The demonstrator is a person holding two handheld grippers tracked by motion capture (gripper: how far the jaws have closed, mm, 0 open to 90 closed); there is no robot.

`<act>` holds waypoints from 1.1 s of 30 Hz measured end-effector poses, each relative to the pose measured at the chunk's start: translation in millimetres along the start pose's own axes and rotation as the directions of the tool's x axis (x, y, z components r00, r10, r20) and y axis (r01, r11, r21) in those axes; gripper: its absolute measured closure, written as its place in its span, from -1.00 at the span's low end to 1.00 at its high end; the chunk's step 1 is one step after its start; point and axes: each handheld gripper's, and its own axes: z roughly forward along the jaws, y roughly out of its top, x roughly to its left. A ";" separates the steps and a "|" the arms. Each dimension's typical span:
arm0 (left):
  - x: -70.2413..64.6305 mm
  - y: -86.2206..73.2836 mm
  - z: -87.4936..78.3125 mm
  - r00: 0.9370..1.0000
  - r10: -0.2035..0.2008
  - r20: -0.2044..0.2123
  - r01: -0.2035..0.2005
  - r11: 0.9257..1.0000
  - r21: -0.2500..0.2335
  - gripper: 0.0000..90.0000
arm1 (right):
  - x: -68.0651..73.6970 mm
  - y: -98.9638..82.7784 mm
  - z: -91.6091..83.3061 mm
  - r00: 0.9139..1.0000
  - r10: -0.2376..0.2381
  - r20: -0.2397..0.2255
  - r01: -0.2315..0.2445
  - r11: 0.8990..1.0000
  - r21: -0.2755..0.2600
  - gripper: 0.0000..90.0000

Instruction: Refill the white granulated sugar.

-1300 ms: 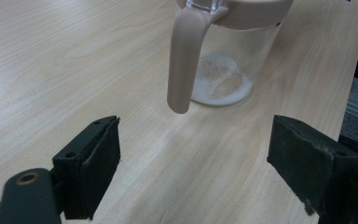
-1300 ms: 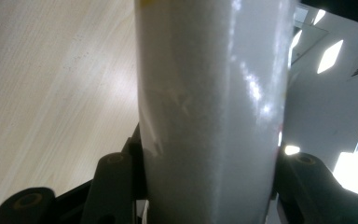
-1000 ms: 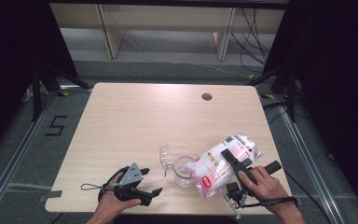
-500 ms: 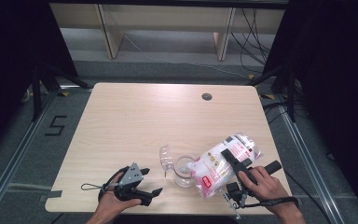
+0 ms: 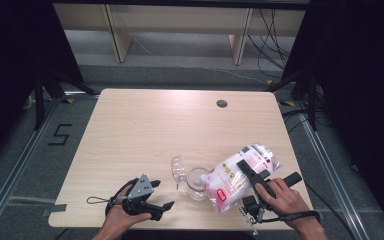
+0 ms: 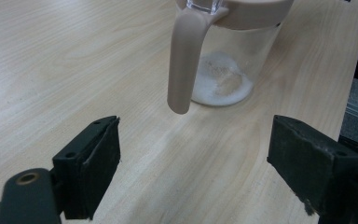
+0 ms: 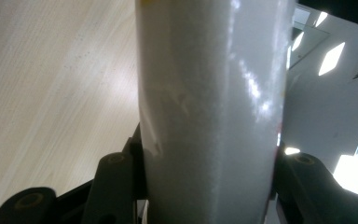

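A clear pitcher (image 5: 196, 183) with a beige handle (image 6: 184, 60) stands near the table's front edge, its lid (image 5: 178, 169) flipped open to the left. White powder (image 6: 221, 84) lies in its bottom. My right gripper (image 5: 246, 170) is shut on a plastic bag of white powder (image 5: 232, 179), which lies tilted with its lower end at the pitcher's mouth. In the right gripper view the bag (image 7: 209, 102) sits squeezed between both jaws of that gripper (image 7: 209, 186). My left gripper (image 5: 164, 196) rests open on the table left of the pitcher; its jaws (image 6: 196, 172) point at the handle with nothing between them.
The light wooden table (image 5: 155, 125) has a round cable hole (image 5: 222, 103) at the back right. Beyond the far edge stands a low shelf unit (image 5: 180, 30). Dark frame posts (image 5: 40, 90) flank the table, and cables (image 5: 300, 117) run along the floor at the right.
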 end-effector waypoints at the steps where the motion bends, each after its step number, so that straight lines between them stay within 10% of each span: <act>1: 0.5 0.1 -0.1 1.000 0.003 0.002 -0.003 1.000 0.002 -0.63 | 0.4 0.0 -0.3 1.000 0.003 0.002 -0.003 1.000 0.003 0.23; 33: -0.1 0.1 -0.1 1.000 0.000 0.000 0.000 1.000 0.000 -0.63 | -2.5 1.1 -2.0 1.000 -0.020 0.007 0.020 1.000 0.007 0.24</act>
